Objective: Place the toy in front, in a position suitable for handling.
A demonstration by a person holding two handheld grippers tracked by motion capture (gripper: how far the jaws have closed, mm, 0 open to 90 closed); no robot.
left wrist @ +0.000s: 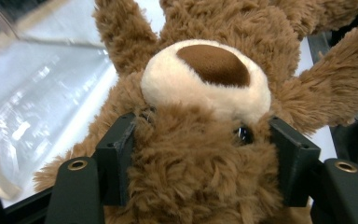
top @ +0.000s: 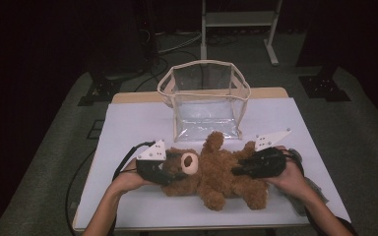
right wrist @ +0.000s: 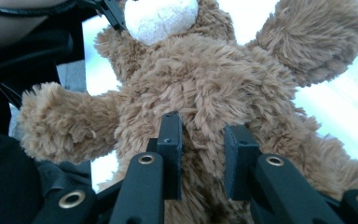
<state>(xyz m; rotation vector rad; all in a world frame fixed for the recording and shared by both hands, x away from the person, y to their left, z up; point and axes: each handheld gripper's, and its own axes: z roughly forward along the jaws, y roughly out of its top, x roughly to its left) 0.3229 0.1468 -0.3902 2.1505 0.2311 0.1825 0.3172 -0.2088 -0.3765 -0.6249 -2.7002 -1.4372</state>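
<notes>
Two handheld grippers clamp a teddy bear (top: 211,169) lying on a white table (top: 128,206) just in front of a clear bag (top: 204,98).

High view: left gripper (top: 170,169) at the bear's head, right gripper (top: 238,169) at its lower body.
Left gripper view: jaws squeeze the head.
Right gripper view: jaws pinch belly fur.
Both holds look set; lifting the bear into the empty bag likely remains.

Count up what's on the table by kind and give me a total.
Teddy bear: 1
Clear bag with beige trim: 1
Handheld grippers, left gripper and right gripper: 2
Total: 4
</notes>
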